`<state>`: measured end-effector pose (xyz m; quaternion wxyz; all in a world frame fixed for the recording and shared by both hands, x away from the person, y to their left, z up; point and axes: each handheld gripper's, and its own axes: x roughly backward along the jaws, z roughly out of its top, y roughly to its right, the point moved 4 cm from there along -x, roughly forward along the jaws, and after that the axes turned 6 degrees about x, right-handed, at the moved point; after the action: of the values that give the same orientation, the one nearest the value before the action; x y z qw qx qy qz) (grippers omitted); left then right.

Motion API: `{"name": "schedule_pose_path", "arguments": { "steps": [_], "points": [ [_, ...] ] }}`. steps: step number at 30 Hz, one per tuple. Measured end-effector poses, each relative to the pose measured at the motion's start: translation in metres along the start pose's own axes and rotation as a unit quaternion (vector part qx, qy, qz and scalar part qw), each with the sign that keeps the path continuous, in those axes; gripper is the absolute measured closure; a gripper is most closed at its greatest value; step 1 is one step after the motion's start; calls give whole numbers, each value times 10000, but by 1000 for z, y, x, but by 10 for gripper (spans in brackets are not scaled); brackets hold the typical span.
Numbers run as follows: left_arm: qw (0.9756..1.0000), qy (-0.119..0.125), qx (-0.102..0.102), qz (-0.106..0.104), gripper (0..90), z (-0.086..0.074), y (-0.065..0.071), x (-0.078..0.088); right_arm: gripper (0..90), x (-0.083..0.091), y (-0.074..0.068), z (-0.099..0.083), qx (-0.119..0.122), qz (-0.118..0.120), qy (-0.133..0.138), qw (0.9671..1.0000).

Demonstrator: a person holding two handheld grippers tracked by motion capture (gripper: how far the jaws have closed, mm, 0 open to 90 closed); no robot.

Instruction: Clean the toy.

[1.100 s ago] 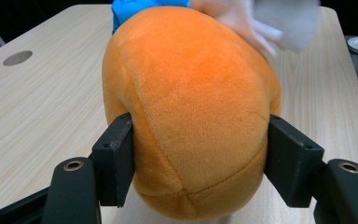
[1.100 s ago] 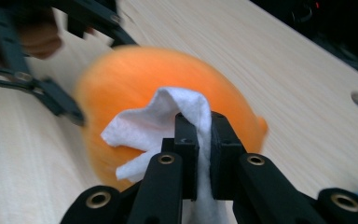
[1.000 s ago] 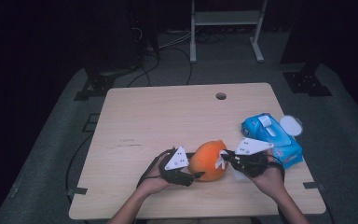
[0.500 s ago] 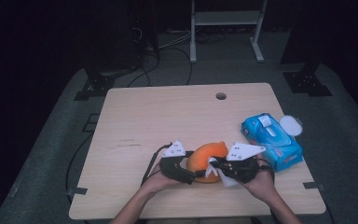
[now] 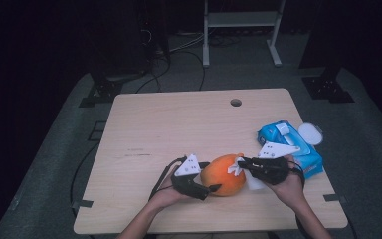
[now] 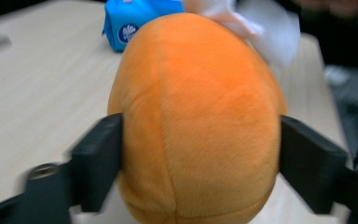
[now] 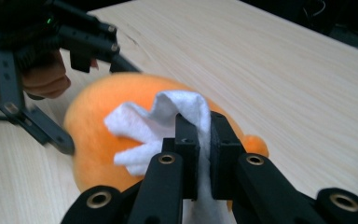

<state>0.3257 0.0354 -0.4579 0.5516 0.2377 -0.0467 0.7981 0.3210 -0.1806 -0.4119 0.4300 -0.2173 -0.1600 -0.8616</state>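
An orange plush fruit (image 5: 223, 177) lies near the table's front edge. My left gripper (image 5: 210, 177) reaches in from its left, and the jaws have just been opening. In the left gripper view the plush (image 6: 196, 116) sits between the two jaws of the gripper (image 6: 200, 154), which stand at its sides without squeezing it. My right gripper (image 5: 241, 162) comes from the right, shut on a white wipe (image 7: 144, 126). That gripper (image 7: 199, 126) holds the wipe against the top of the plush (image 7: 93, 144).
A blue pack of wipes (image 5: 291, 147) with its white lid flipped open lies at the right edge of the wooden table (image 5: 179, 124). A small round hole (image 5: 236, 102) is near the far edge. Dark floor and stands surround the table.
The left gripper's jaws have spread and now straddle the plush. The right gripper has brought the wipe leftward onto the plush's top.
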Motion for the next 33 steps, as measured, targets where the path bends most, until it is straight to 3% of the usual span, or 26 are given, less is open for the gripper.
{"name": "schedule_pose_path", "arguments": {
  "steps": [1,2,4,7,9,12,14,16,17,19,20,21,23,24,28,31,33],
  "points": [
    [9996,26,255,-83,144,0,-3,-1,835,0,0,-1,-13,8,-22,10000],
    [9992,37,378,-117,138,0,-4,-1,835,0,-1,-1,2,27,-25,10000],
    [9989,61,455,-138,192,0,-5,-1,835,0,-6,2,57,41,-11,10000],
    [9999,79,-63,14,310,4,3,2,835,-2,-21,13,236,229,72,9994],
    [9988,97,-465,81,346,7,10,2,835,-4,-35,21,430,353,141,9984],
    [9920,76,-1252,142,374,10,26,2,834,-5,-47,32,642,437,243,9967],
    [9883,-7,-1515,150,374,10,29,4,834,-3,-42,33,625,369,260,9970],
    [9901,4,-1397,156,348,8,26,3,834,-1,-31,27,471,267,228,9983],
    [9931,43,-1167,114,308,7,24,1,835,0,-26,23,398,227,199,9988],
    [9968,35,-803,-14,209,7,19,-2,835,0,-21,15,269,194,152,9993],
    [9968,35,-803,-14,184,7,19,-2,835,0,-21,15,269,194,152,9993],
    [9980,55,-629,-73,170,7,19,-4,835,-1,-21,13,233,177,139,9995],
    [9983,57,-576,-74,170,8,18,-4,835,-1,-22,13,250,178,137,9994],
    [9981,47,-618,-50,220,7,19,-3,834,-3,-30,18,303,268,186,9990],
    [9952,46,-972,61,333,8,20,2,834,-9,-45,25,521,458,199,9974],
    [9946,78,-1029,109,363,11,17,7,833,-6,-39,25,466,398,214,9979],
    [9952,127,-959,164,360,12,13,9,833,-3,-30,22,363,289,209,9987]
  ]
}}
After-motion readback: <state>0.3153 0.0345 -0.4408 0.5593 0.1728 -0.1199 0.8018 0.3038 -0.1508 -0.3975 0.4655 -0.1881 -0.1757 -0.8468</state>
